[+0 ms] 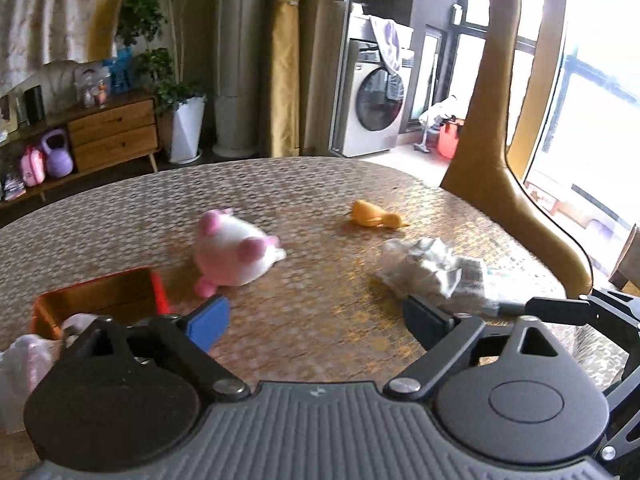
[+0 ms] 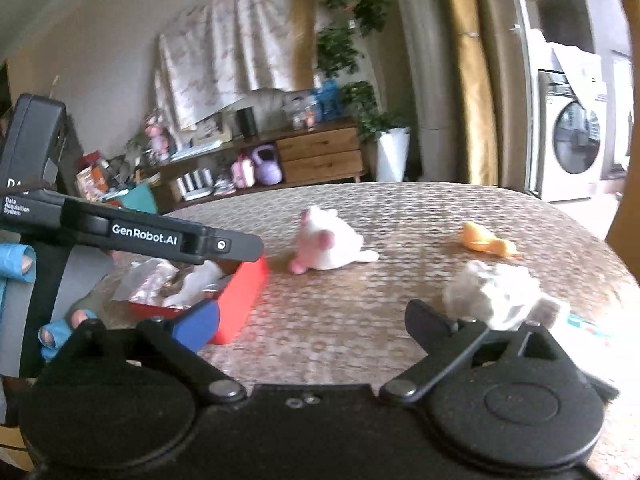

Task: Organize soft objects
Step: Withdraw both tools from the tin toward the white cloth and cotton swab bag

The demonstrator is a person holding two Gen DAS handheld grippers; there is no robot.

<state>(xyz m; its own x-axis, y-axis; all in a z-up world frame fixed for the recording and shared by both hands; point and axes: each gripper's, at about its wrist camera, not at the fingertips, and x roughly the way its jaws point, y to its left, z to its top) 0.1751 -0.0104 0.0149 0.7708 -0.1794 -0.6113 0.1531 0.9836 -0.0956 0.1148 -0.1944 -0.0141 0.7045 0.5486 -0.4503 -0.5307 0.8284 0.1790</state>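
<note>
Both the left gripper (image 1: pixel 318 322) and right gripper (image 2: pixel 314 326) are released, nothing held. The pink-and-white plush (image 1: pixel 234 252) lies on the bench (image 1: pixel 320 184) beside the red box (image 1: pixel 160 294); a central, gentle pinch is advised.

- The plush toy (image 1: pixel 236 250) lies on the table (image 1: pixel 320 184), near its middle.
- The box (image 1: pixel 100 296) sits left of the plush toy and nearer the camera, with soft things inside.
- The small duck (image 1: pixel 374 216) lies right of the plush toy, slightly farther back.
- The crumpled bag (image 1: pixel 432 270) lies right of the plush toy, in front of the small duck.
</note>
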